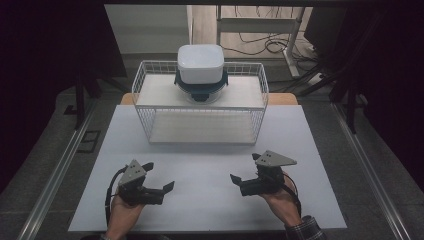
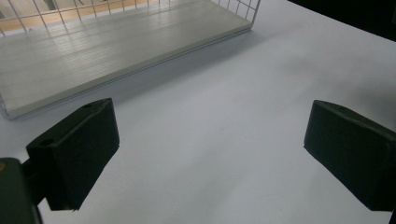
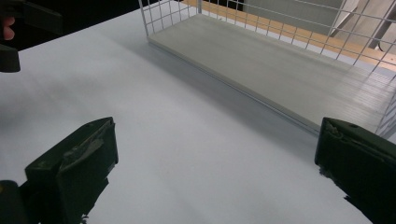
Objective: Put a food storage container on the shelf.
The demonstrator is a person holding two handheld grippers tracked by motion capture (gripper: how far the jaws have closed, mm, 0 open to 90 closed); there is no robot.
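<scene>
White rectangular tabletop [image 1: 210,165], matte, bare across its near half; carries all items listed.

White wire-mesh rack with two pale board shelves [image 1: 200,107], standing at the far middle of the tabletop; lower shelf empty, open front facing the person.

White rounded-square lidded container on a dark blue base [image 1: 200,70], upright on the rack's top shelf, centred, well apart from both tools.

Left hand-held gripper [image 1: 160,175], black, grey three-cornered plate on top, resting low at the near left; jaws spread wide apart with nothing between them, pointing right and toward the rack.

Right hand-held gripper [image 1: 244,167], same make, near right; jaws likewise parted and empty, pointing left toward its partner.

Step in hand, as judged: a ready stance before any reach, nothing grasped. Next move likely calls for both tools to rise and travel far, over the rack's front rim, and close on opposite sides of the container.
</scene>
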